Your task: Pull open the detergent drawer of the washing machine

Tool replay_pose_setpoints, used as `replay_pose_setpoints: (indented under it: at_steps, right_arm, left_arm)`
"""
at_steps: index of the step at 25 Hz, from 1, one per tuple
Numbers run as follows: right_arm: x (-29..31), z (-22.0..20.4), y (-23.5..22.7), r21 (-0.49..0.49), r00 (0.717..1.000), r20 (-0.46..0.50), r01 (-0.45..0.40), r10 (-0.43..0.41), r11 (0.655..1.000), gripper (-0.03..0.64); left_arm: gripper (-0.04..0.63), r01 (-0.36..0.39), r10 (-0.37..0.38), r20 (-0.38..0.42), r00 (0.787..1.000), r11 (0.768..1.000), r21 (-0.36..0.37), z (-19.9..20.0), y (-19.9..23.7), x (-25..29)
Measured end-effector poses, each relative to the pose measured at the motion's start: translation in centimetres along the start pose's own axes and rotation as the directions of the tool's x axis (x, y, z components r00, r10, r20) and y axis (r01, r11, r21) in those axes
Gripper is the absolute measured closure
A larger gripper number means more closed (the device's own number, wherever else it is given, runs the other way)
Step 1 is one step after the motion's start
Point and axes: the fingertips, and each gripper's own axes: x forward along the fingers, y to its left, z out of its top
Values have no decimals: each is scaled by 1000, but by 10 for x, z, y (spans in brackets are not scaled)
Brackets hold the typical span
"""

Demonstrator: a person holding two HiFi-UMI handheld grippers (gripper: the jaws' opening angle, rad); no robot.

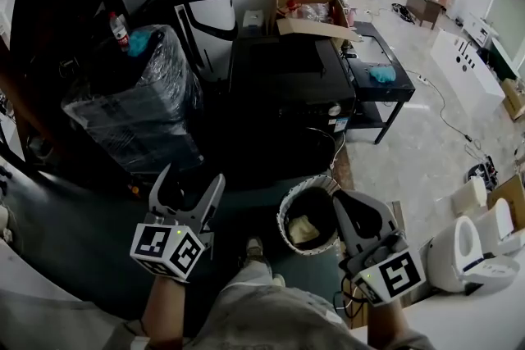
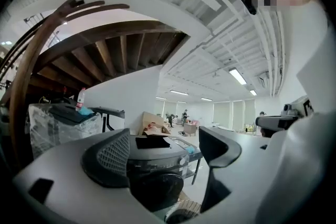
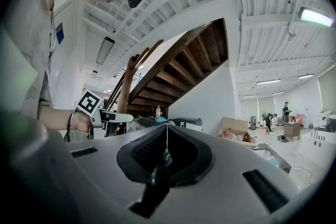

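Left gripper view: the left gripper's [image 2: 164, 136] jaws stand wide apart with nothing between them. Through the gap sits the dark washing machine [image 2: 156, 170], well ahead, its detergent drawer too dark to pick out. The right gripper [image 3: 167, 128] has its jaws pressed together, empty. The likely risk is that on that black front panel the pads grab a wrong edge or slip off a shallow drawer lip.

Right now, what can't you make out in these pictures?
- Detergent drawer: in head view the washing machine front is too dark.
- Left gripper view: the open left gripper covers the panel's left end.
- Bin contents: too small to name.
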Motion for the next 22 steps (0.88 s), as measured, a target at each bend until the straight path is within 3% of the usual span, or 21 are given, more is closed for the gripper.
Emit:
replay_pose_setpoints:
  at_steps: [3, 9, 16, 22]
  right_arm:
    - [7, -4, -6, -1, 1000, -12, -3, 3, 1000, 583]
    - [32, -13, -21, 4, 999, -39, -2, 2, 1000, 583]
    - [81, -27, -39, 10, 997, -74, -8, 9, 1000, 583]
    - [141, -34, -51, 17, 995, -96, -7, 8, 1000, 583]
  left_arm:
    - [184, 16, -16, -2, 1000, 996, -91, -11, 6, 14]
    - [184, 47, -49, -3, 999, 962, -268, -35, 23, 50]
    - [184, 54, -49, 22, 999, 902, -429, -57, 55, 96]
    - [184, 74, -78, 18, 997, 833, -549, -75, 92, 147]
